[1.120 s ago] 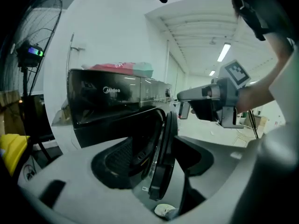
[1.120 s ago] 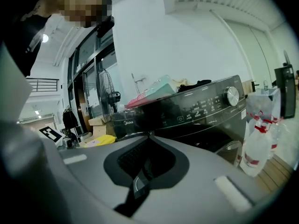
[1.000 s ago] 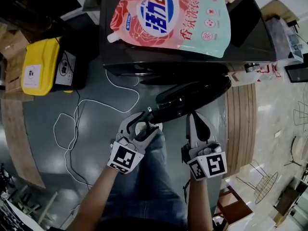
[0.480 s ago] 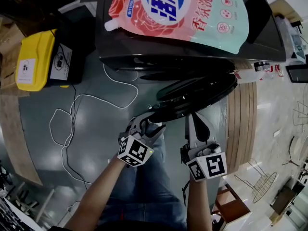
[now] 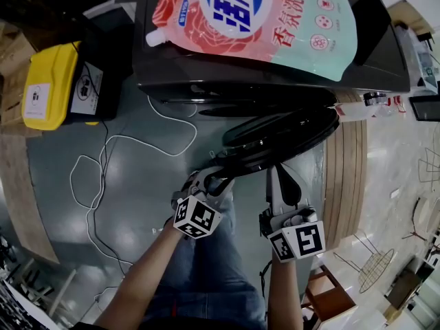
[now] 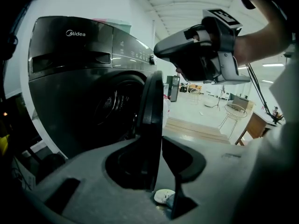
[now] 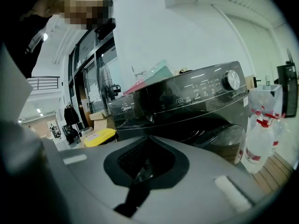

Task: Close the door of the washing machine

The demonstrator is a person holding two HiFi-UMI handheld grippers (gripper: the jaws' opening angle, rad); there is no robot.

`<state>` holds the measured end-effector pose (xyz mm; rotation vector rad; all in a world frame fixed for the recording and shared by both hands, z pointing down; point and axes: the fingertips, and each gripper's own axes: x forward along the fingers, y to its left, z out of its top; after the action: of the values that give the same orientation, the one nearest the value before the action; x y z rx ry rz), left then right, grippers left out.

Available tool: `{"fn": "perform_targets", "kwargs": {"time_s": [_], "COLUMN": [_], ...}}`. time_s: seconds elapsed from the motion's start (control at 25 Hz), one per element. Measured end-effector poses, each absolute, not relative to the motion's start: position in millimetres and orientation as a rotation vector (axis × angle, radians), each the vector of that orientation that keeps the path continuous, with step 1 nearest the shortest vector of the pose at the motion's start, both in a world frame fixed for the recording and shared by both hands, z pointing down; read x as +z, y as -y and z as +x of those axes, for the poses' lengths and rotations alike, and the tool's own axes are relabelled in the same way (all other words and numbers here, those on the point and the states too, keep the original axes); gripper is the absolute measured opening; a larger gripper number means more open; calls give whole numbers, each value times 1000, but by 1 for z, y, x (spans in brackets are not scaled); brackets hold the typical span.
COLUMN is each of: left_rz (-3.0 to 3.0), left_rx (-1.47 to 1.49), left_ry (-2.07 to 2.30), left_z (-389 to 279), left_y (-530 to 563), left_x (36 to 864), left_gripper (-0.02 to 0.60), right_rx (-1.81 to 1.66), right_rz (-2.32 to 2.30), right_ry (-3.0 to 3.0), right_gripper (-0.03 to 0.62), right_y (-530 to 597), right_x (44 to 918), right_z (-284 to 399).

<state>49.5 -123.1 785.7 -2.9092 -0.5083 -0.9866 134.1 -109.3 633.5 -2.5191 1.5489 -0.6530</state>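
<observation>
The dark washing machine [image 5: 261,74] stands at the top of the head view with its round door [image 5: 275,139] swung open towards me. My left gripper [image 5: 210,177] sits at the door's near rim. In the left gripper view the rim [image 6: 152,120] stands upright between the jaws, which are closing on it, and the right pad [image 6: 180,155] meets it at its tip. The drum opening [image 6: 112,106] shows behind the door. My right gripper [image 5: 282,177] hovers shut and empty beside the door, to the right of the left gripper. Its own view looks at the machine's front [image 7: 187,101].
A pink and mint detergent pouch [image 5: 254,19] lies on top of the machine. A yellow box [image 5: 51,84] stands to its left, with a white cable [image 5: 117,163] looped on the grey floor. Spray bottles [image 7: 259,134] and wooden decking [image 5: 344,177] are on the right. My jeans leg [image 5: 206,267] is below.
The left gripper has dropped and slid onto the door's rim, its jaws narrowing from wide open round the edge. The right gripper has scarcely moved.
</observation>
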Motion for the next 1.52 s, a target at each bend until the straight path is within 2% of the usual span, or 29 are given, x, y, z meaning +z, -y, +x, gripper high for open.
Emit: {"fn": "perform_targets", "kwargs": {"time_s": [0.16, 0.72, 1.52], "left_rz": [-2902, -2855, -2699], "left_rx": [-984, -1027, -996], "left_ry": [518, 606, 754], "left_z": [51, 60, 111], "left_y": [120, 141, 221], "left_x": [787, 788, 788], "left_gripper": [80, 75, 75], "right_rx": [-657, -670, -702], "right_rz": [-2516, -2489, -2431], "right_ry": [-1557, -1606, -1697], "right_gripper": [12, 14, 14], "right_y": [110, 121, 157], "right_x": [635, 631, 642], "right_z": [135, 137, 149]}}
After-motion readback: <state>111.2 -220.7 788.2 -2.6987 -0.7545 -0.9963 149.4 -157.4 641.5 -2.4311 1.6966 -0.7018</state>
